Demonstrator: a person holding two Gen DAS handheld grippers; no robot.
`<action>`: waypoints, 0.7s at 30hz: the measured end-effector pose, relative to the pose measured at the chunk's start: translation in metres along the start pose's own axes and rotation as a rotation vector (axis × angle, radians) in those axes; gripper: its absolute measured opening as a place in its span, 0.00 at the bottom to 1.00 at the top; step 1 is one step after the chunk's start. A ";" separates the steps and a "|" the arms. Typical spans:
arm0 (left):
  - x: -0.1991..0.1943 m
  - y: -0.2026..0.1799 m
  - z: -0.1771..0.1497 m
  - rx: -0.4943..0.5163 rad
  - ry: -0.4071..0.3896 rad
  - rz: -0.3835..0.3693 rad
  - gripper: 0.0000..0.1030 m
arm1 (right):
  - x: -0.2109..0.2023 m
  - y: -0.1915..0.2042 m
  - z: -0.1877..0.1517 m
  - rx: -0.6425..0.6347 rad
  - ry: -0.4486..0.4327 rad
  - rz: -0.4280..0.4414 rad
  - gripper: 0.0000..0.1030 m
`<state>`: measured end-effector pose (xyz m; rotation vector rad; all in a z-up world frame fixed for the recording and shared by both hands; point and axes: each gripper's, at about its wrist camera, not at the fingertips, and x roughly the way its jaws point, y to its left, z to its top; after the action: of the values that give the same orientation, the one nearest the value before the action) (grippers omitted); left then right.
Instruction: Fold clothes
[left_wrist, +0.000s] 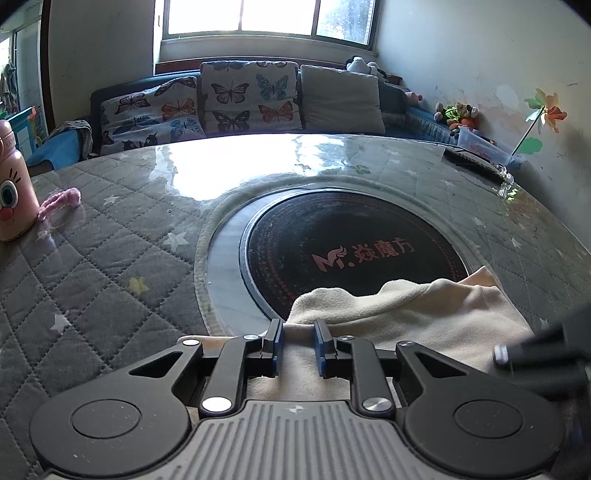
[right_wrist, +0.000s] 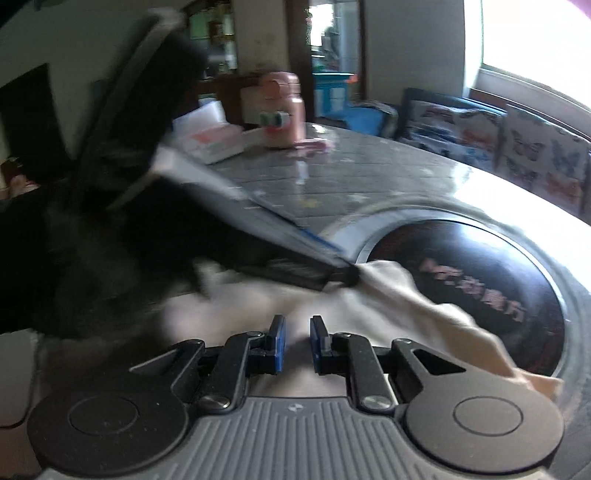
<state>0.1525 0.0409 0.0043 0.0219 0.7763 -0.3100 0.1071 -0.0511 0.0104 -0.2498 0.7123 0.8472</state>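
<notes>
A cream garment (left_wrist: 417, 314) lies bunched on the table near its front edge, partly over the black round cooktop (left_wrist: 354, 251). My left gripper (left_wrist: 298, 326) hovers over the garment's near left edge, jaws apart with cloth showing between them. In the right wrist view the garment (right_wrist: 399, 295) stretches to the right over the cooktop (right_wrist: 480, 280). My right gripper (right_wrist: 297, 323) is open just above the cloth. The left gripper (right_wrist: 347, 275) shows there as a blurred dark shape whose tip touches the garment's far edge.
A grey quilted cover under glass (left_wrist: 110, 258) tops the table. A pink cartoon bottle (left_wrist: 14, 184) with a pink strap stands at the left. A dark flat object (left_wrist: 476, 162) and a pinwheel lie at the far right. A sofa with butterfly cushions (left_wrist: 243, 96) stands behind.
</notes>
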 end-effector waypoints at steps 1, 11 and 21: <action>0.000 0.000 0.000 -0.001 -0.001 0.000 0.21 | -0.001 0.007 -0.001 -0.018 0.000 0.018 0.14; -0.041 -0.004 -0.019 0.031 -0.057 -0.009 0.20 | -0.042 0.012 -0.013 -0.002 -0.022 0.037 0.18; -0.091 -0.030 -0.071 0.125 -0.097 0.004 0.20 | -0.081 -0.028 -0.053 0.156 -0.021 -0.117 0.22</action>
<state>0.0345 0.0463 0.0191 0.1254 0.6599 -0.3532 0.0666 -0.1425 0.0224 -0.1407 0.7327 0.6784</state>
